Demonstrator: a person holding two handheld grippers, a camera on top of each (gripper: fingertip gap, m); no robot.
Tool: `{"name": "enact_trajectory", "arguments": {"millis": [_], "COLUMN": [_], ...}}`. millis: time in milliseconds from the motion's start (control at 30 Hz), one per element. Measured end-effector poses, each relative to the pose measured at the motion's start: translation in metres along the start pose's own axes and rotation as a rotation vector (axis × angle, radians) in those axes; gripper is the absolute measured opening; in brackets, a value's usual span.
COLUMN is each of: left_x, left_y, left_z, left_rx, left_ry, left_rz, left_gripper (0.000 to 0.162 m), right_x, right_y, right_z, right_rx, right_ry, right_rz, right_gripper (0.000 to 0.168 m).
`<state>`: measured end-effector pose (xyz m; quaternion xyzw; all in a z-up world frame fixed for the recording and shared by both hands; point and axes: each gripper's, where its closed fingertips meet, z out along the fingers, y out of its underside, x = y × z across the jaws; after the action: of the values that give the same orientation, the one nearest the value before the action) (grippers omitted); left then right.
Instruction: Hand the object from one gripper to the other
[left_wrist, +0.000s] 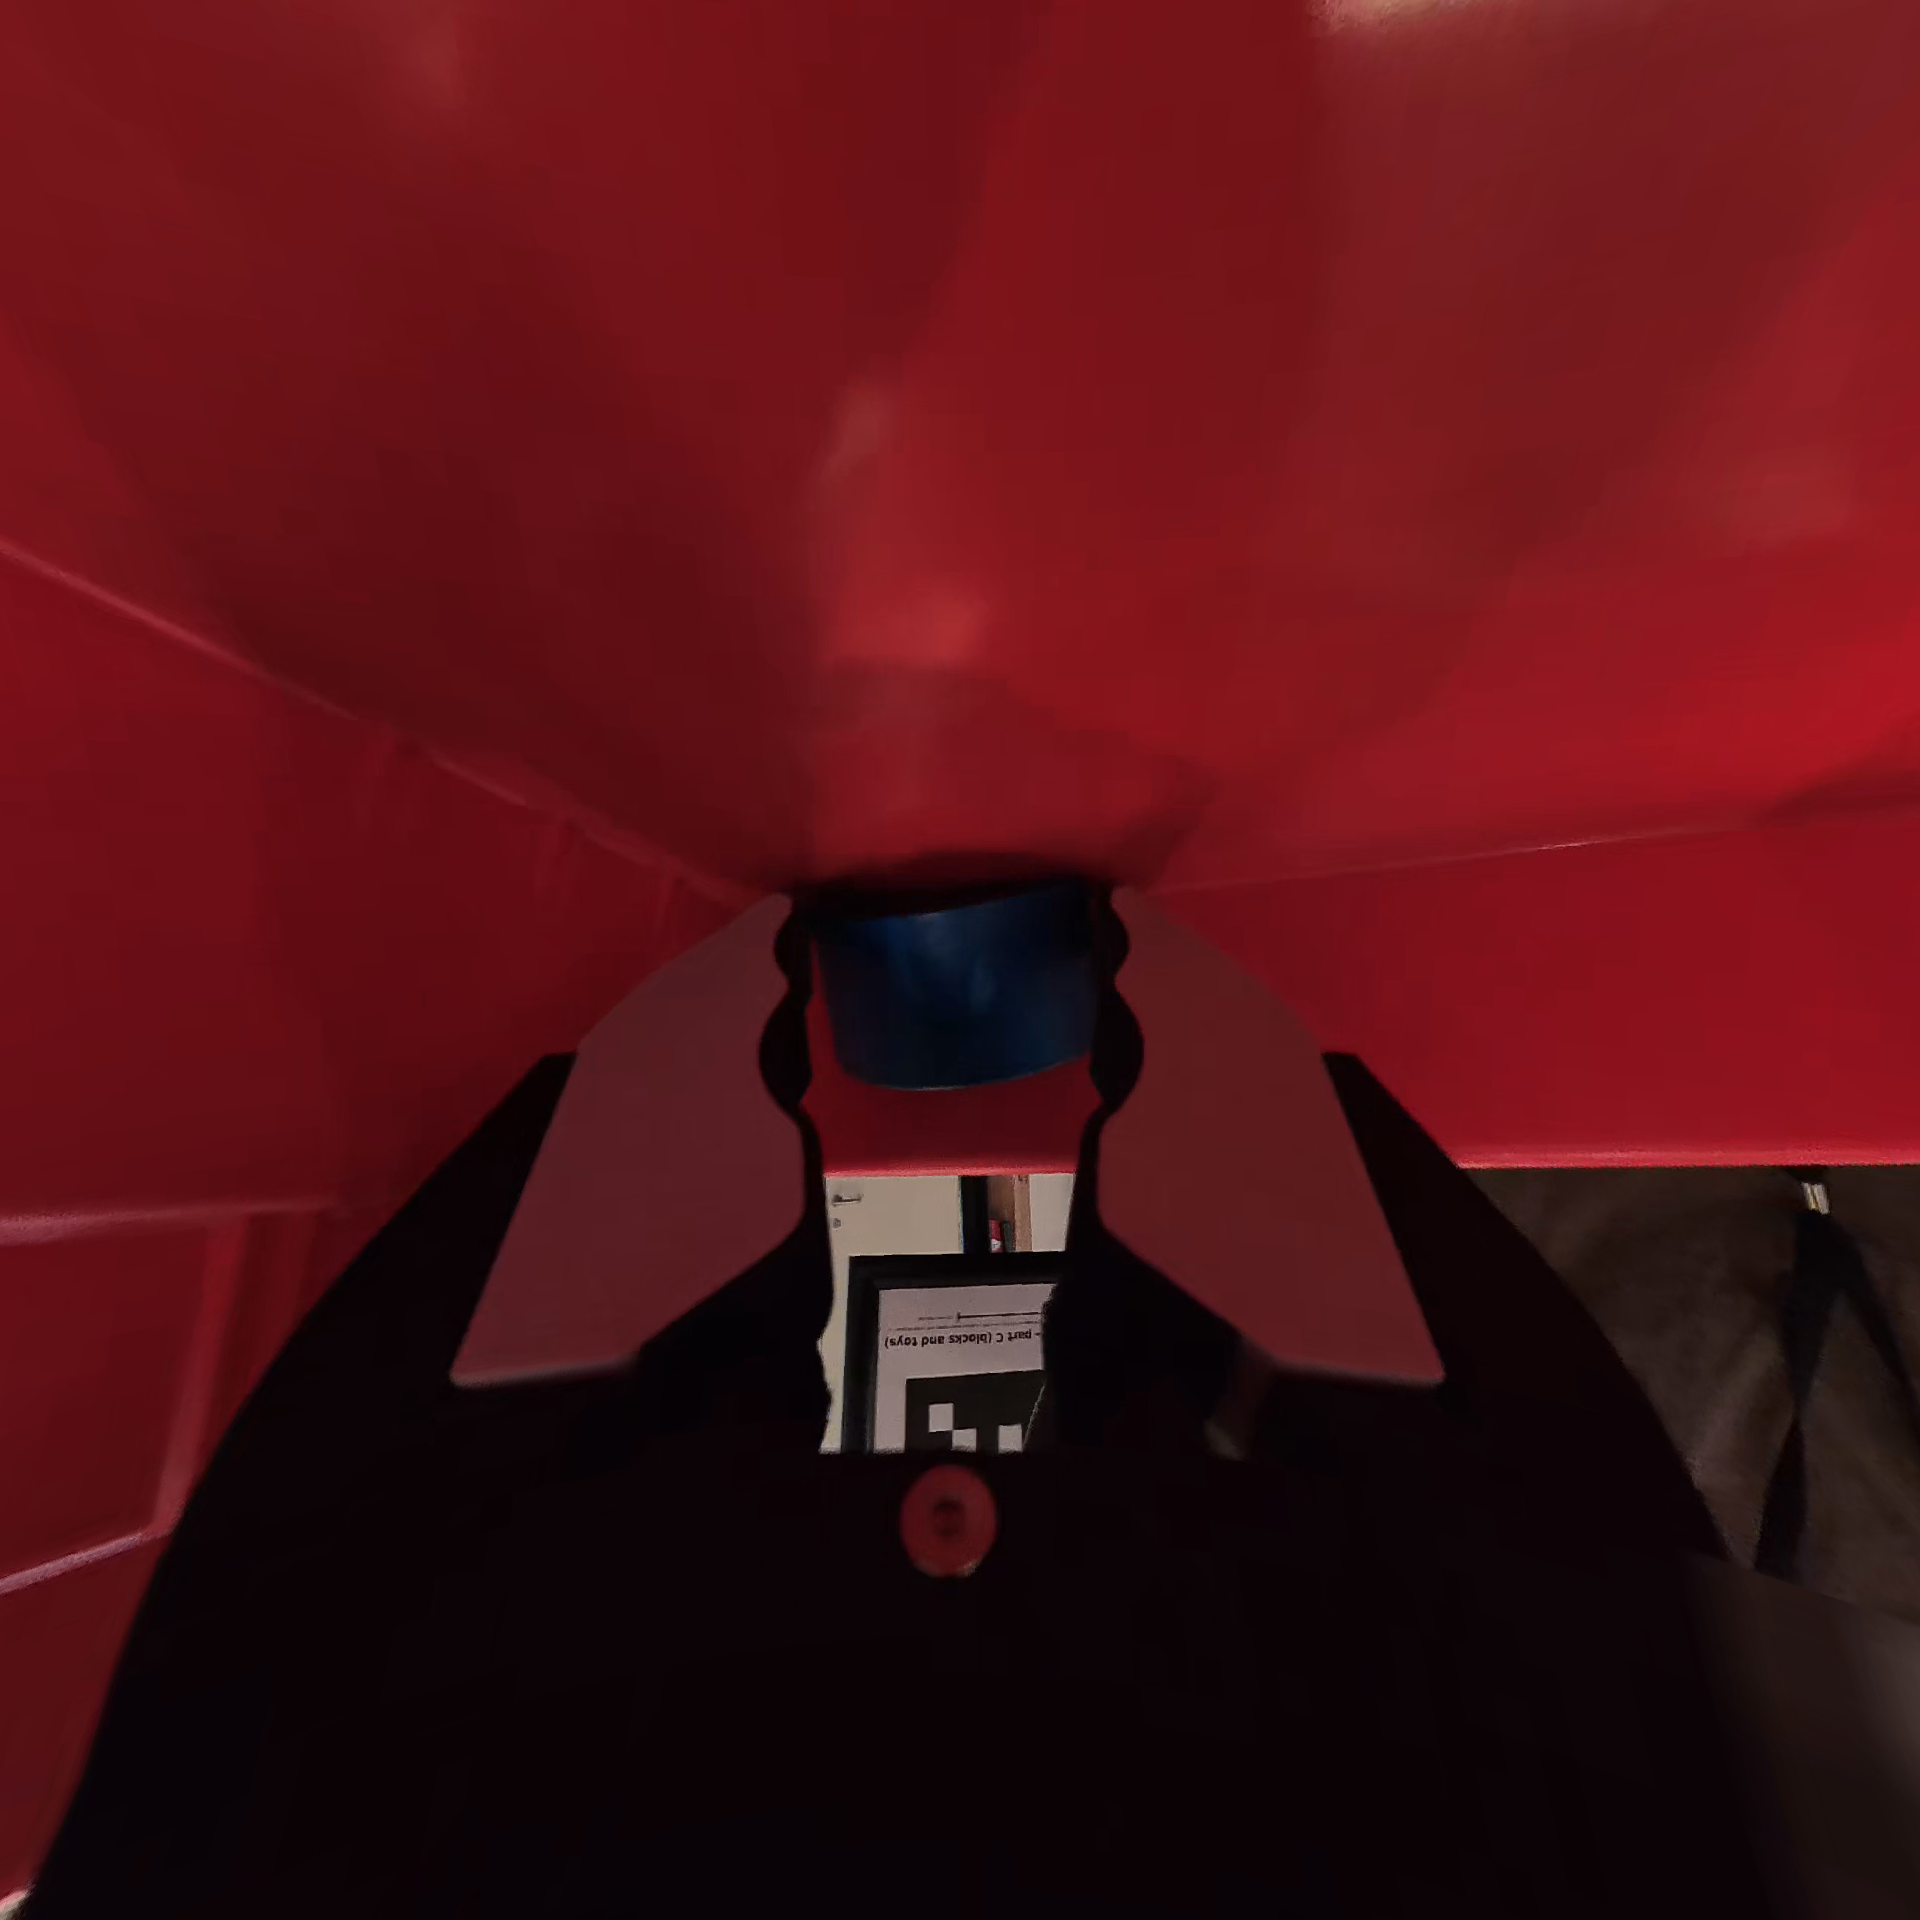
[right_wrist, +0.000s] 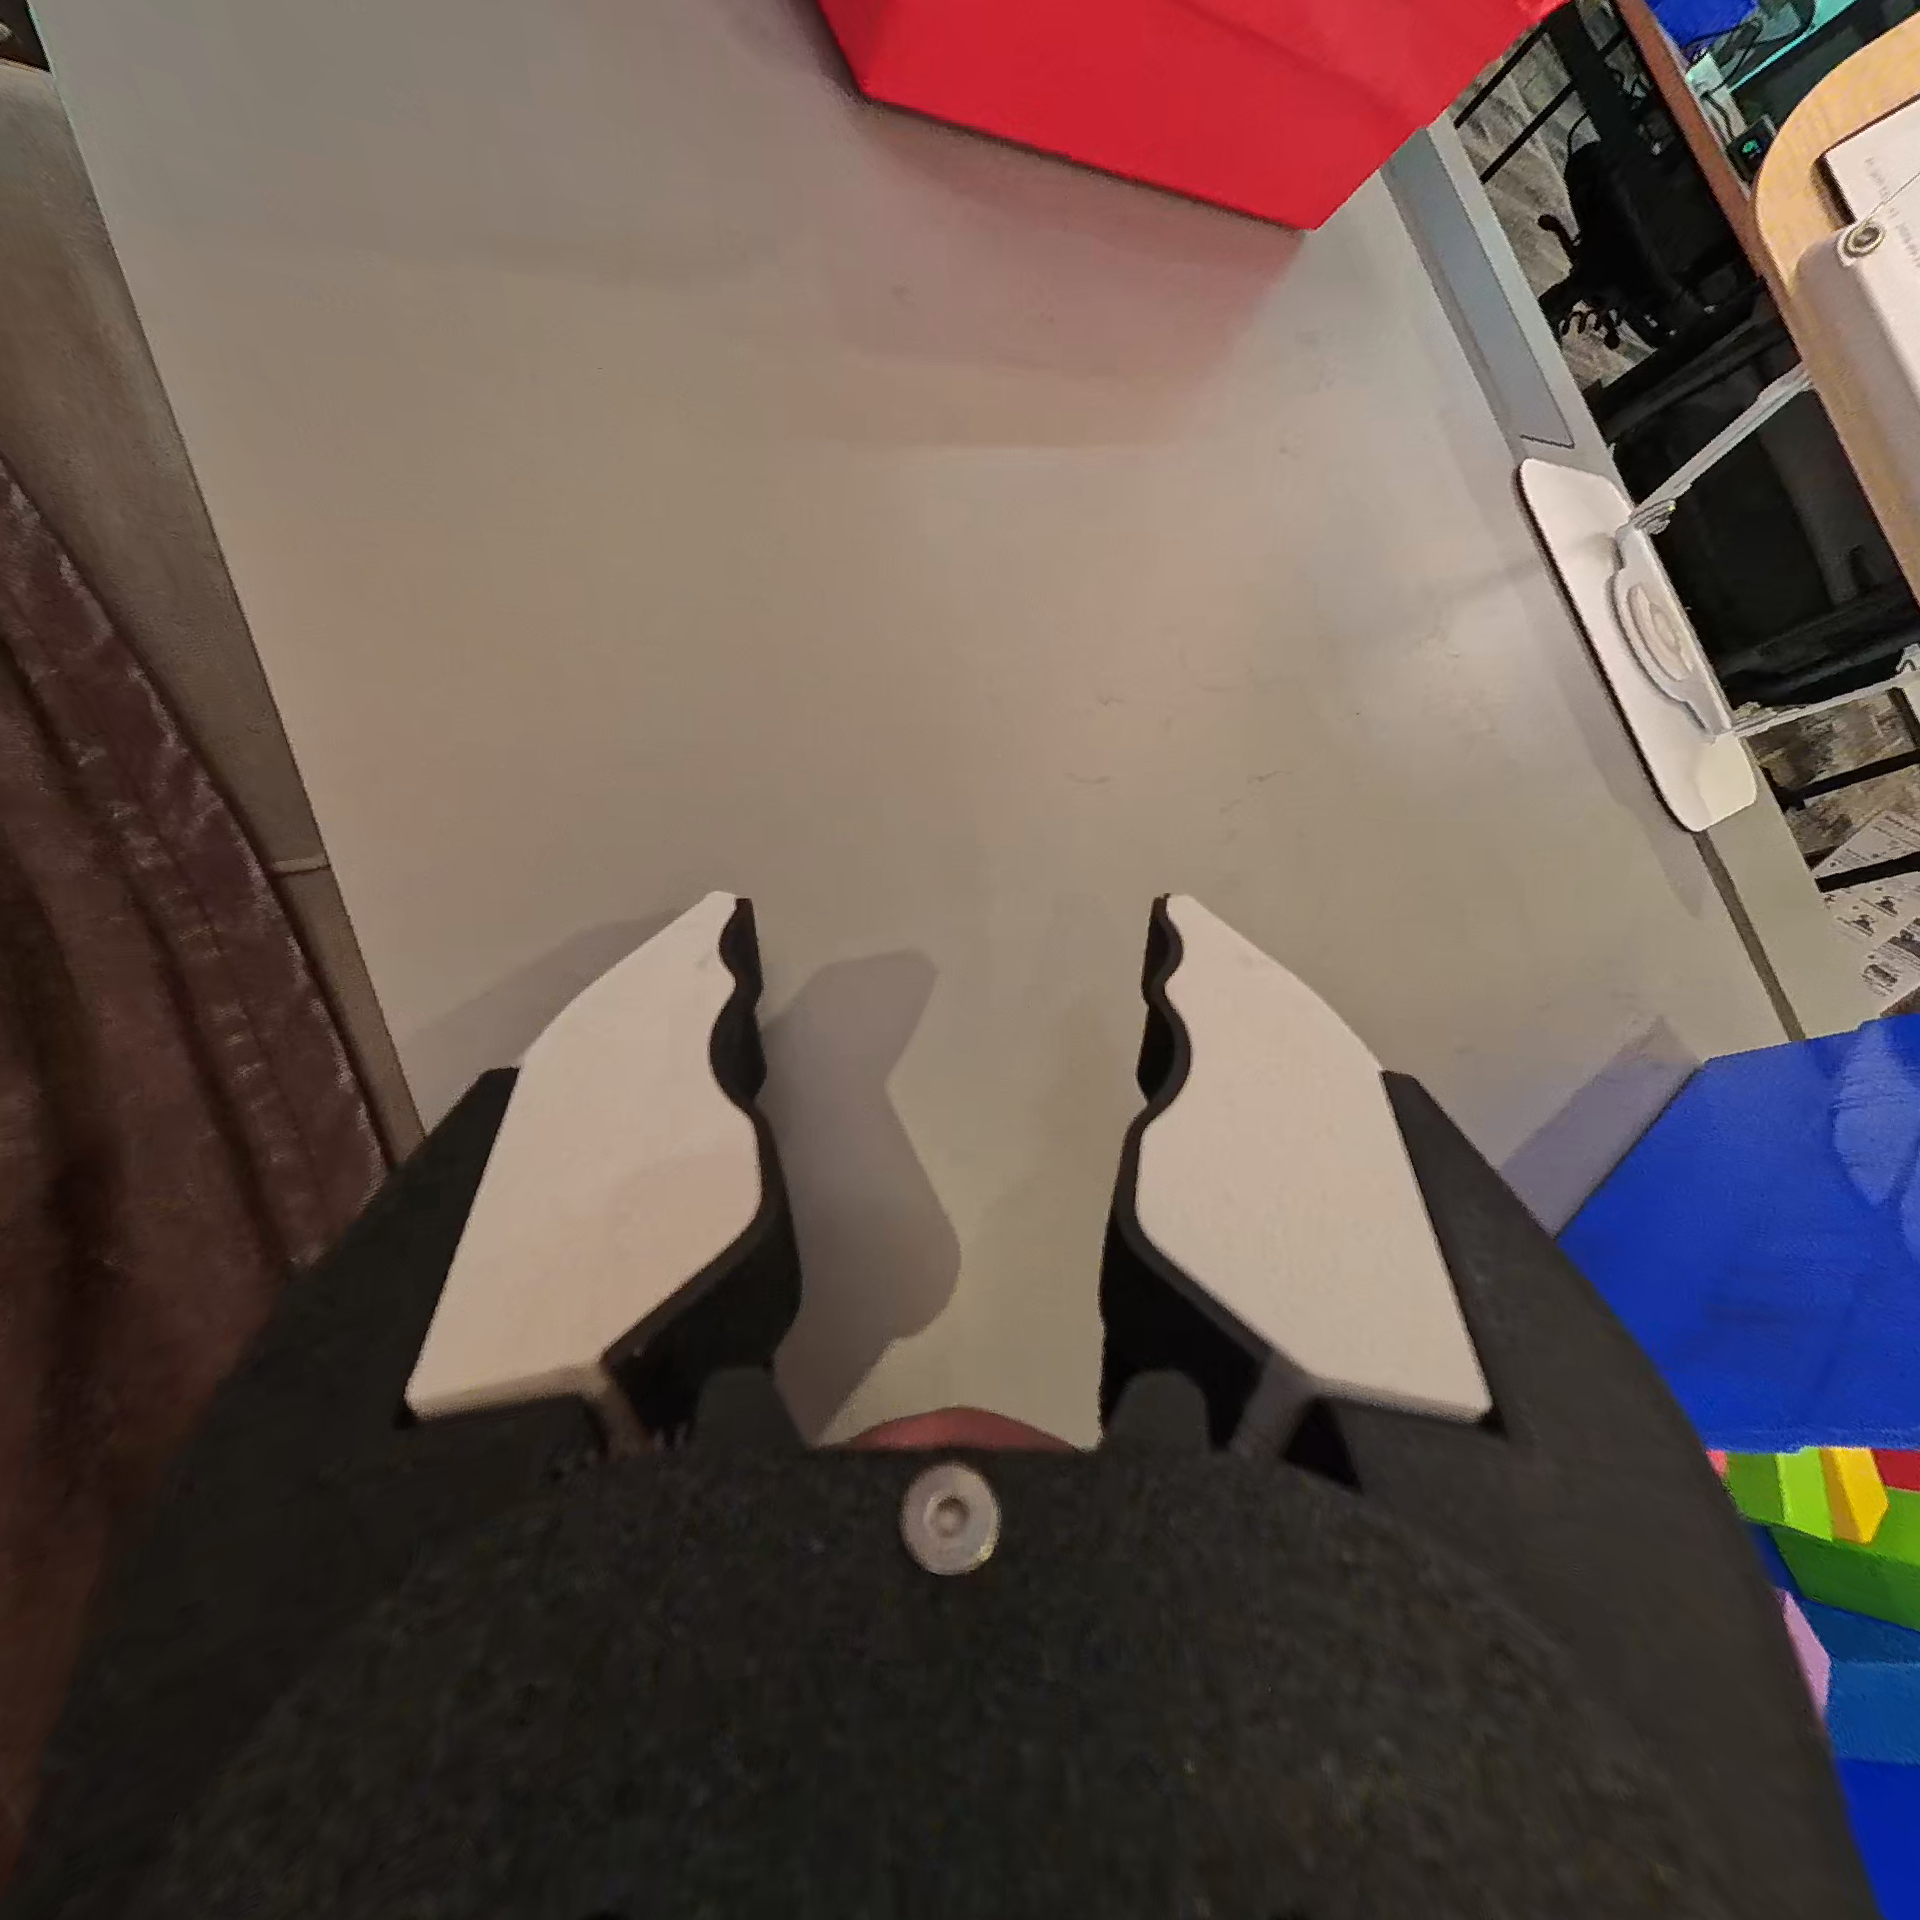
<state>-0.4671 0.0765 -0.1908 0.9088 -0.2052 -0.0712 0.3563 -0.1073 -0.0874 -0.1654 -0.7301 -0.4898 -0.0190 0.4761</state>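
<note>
Dim red blur; bright wide-angle view.

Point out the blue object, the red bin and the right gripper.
blue object (left_wrist: 951, 997): left wrist view, its curved side.
red bin (right_wrist: 1143, 94): right wrist view, outer wall.
right gripper (right_wrist: 951, 925): right wrist view, between its fingertips.

— What's my left wrist view facing?
— Pressed close inside the red bin (left_wrist: 935, 416), looking along its fingers.
— And my right?
— Angled down over the grey table (right_wrist: 727, 520); the red bin (right_wrist: 1143, 94) sits at its far edge, the shared piece.
</note>
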Motion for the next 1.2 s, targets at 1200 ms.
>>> {"name": "enact_trajectory", "arguments": {"millis": [1200], "left_x": [0.304], "left_y": [0.029], "left_z": [-0.266], "left_rx": [0.773], "left_ry": [1.534], "left_rz": [0.814], "left_gripper": [0.051], "right_x": [0.205], "right_y": [-0.152], "right_z": [0.038], "right_rx": [0.495], "right_ry": [0.061], "right_rz": [0.301], "right_gripper": [0.057]}}
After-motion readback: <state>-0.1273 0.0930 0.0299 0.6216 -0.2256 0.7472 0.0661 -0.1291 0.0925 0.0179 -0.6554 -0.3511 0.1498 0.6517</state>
